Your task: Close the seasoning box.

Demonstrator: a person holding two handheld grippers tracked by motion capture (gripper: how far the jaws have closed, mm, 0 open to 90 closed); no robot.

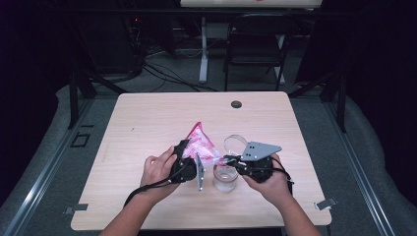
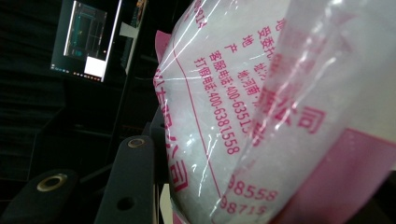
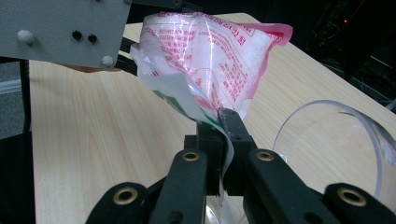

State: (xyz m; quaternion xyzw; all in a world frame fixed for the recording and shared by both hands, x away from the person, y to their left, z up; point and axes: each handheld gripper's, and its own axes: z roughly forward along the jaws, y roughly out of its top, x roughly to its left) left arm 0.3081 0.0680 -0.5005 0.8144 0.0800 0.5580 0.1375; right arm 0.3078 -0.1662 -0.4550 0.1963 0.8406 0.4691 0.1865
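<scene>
High view: a pink-printed plastic bag (image 1: 200, 142) is held at frame centre between the left gripper (image 1: 189, 164) and right gripper (image 1: 231, 161), above a glass jar (image 1: 225, 178) on the table (image 1: 147, 118). Left gripper view: the bag (image 2: 261, 102) is seen at the right; whether the jaws are closed cannot be told. Right gripper view: the jaws are clamped on the bag's (image 3: 210, 60) lower edge at centre, a clear lid (image 3: 336, 140) lying at right.

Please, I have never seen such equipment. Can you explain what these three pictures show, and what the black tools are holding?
A person sits at a wooden table, holding a hand-operated gripper in each hand. One picture looks down from above; the other two come from cameras riding on each gripper. Both the left gripper and the right gripper hold a clear plastic bag with pink printing and white contents. The right jaws pinch its corner. Beneath stands a glass jar; its round lid rests nearby.
</scene>
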